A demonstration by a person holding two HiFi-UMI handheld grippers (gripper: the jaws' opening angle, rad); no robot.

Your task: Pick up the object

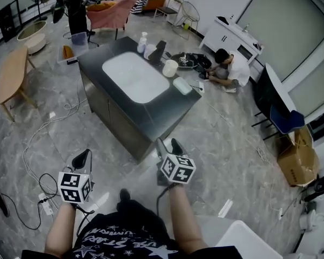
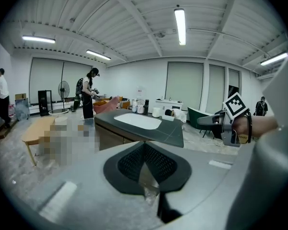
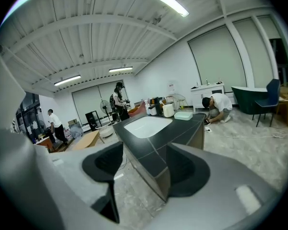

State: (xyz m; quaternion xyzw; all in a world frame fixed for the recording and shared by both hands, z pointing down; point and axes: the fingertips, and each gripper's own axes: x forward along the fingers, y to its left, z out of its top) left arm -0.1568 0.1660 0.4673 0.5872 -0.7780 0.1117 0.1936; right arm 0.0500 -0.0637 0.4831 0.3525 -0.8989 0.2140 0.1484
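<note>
A dark island counter [image 1: 124, 108] stands ahead of me, with a white inset basin [image 1: 135, 76] in its top. At its far end sit a white cylinder [image 1: 169, 68], a pale green box [image 1: 182, 85], a white bottle [image 1: 143, 42] and a dark bottle [image 1: 160, 50]. My left gripper [image 1: 83, 156] hangs low over the floor, left of the counter's near corner, with its pads [image 2: 134, 163] pressed together on nothing. My right gripper [image 1: 169, 144] is at the near corner, open, with only the counter [image 3: 153, 150] showing between its fingers [image 3: 105, 164].
A person [image 1: 229, 66] crouches on the floor beyond the counter. Another person [image 1: 75, 4] stands at the far left by a pink chair [image 1: 116, 12]. An oval wooden table [image 1: 11, 74] stands left. Cables [image 1: 43, 139] and a power strip [image 1: 45, 204] lie on the floor. A cardboard box [image 1: 297, 158] sits right.
</note>
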